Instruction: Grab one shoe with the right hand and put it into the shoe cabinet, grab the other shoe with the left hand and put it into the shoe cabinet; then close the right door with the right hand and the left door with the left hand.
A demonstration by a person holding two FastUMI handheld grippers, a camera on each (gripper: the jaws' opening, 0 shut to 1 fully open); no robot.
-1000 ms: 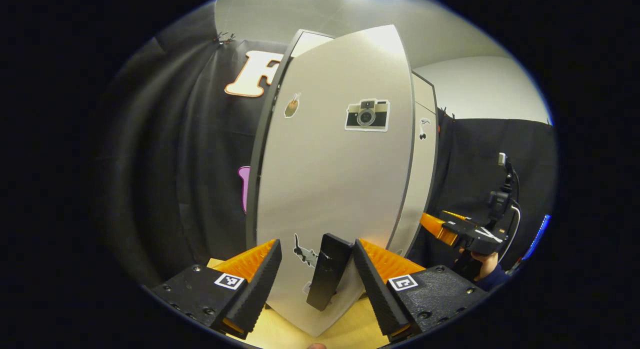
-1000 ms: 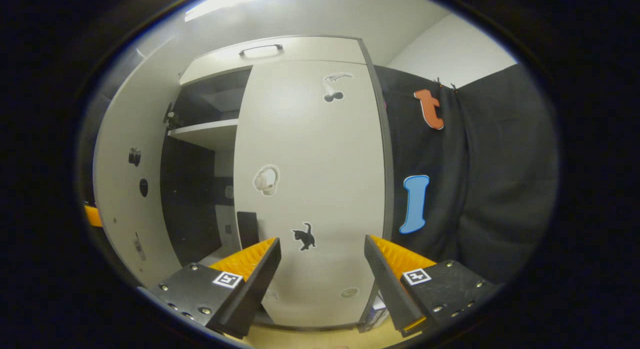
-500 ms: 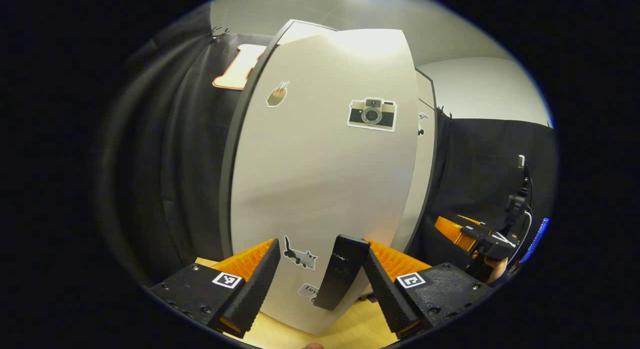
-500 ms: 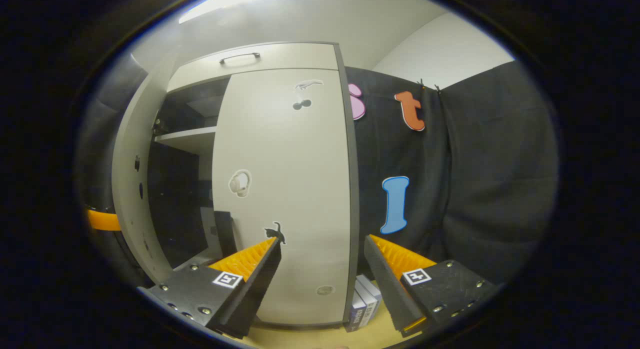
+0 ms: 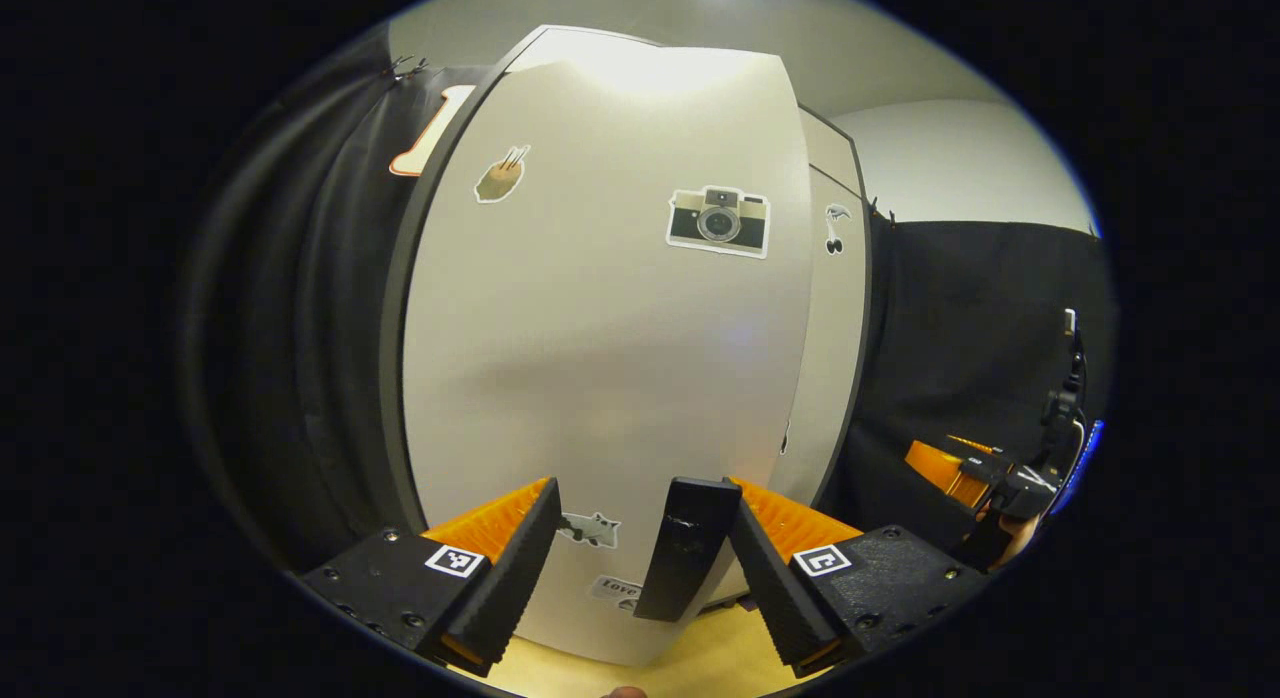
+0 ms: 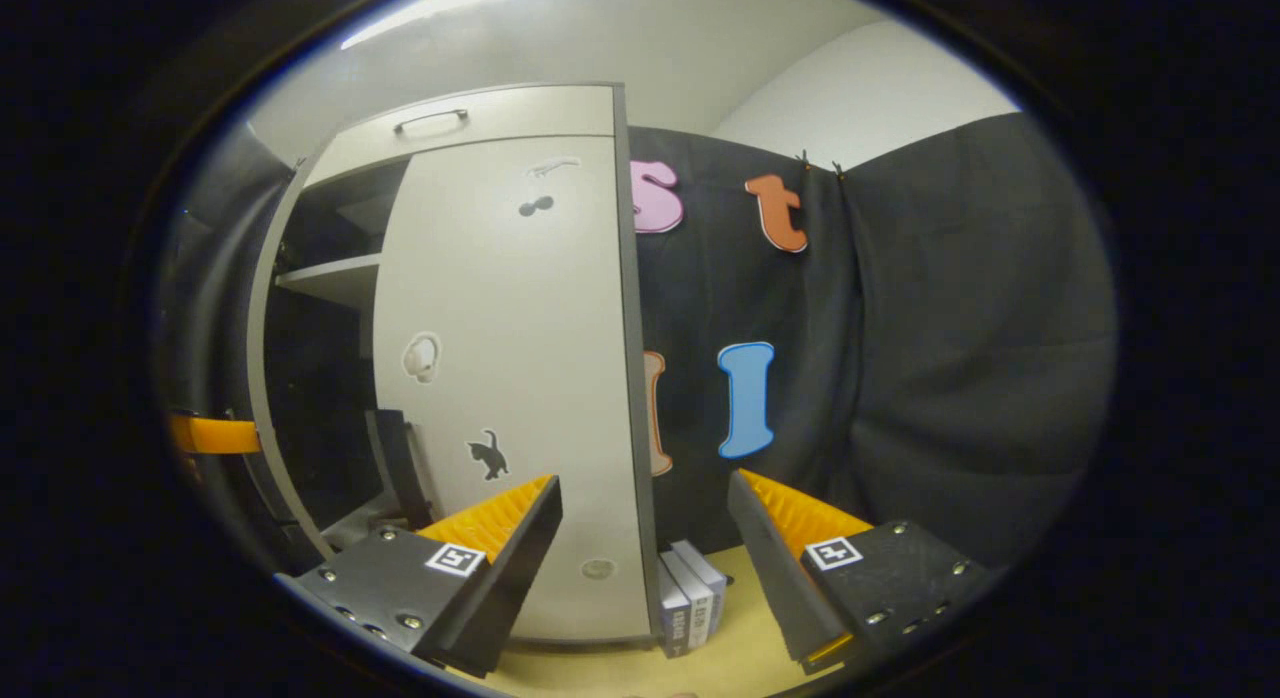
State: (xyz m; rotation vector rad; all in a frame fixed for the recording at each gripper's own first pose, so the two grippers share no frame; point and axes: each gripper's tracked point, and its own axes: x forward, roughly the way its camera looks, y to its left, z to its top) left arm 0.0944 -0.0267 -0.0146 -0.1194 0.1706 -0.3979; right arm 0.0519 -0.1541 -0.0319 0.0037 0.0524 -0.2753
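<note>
The pale shoe cabinet's left door (image 5: 600, 358), with a camera sticker on it, stands close in front of the left gripper view. Its black upright handle (image 5: 688, 548) sits between the fingers of my left gripper (image 5: 643, 493), which is open, and touches the right finger. The right door (image 6: 510, 378) lies shut against the cabinet, its black handle (image 6: 398, 463) at its left edge. My right gripper (image 6: 643, 483) is open and holds nothing, a little way back from that door. A narrow dark gap with a shelf (image 6: 325, 278) shows between the doors.
Several small books (image 6: 690, 598) stand on the wooden floor beside the cabinet's right side. A drawer with a handle (image 6: 430, 120) tops the cabinet. Black cloth hangs behind and on both sides. The right gripper (image 5: 935, 460) and a hand show at the right edge of the left gripper view.
The left door has swung further toward the cabinet with my left gripper at its handle, narrowing the gap. My right gripper has drawn back and turned right, bringing the books into view.
</note>
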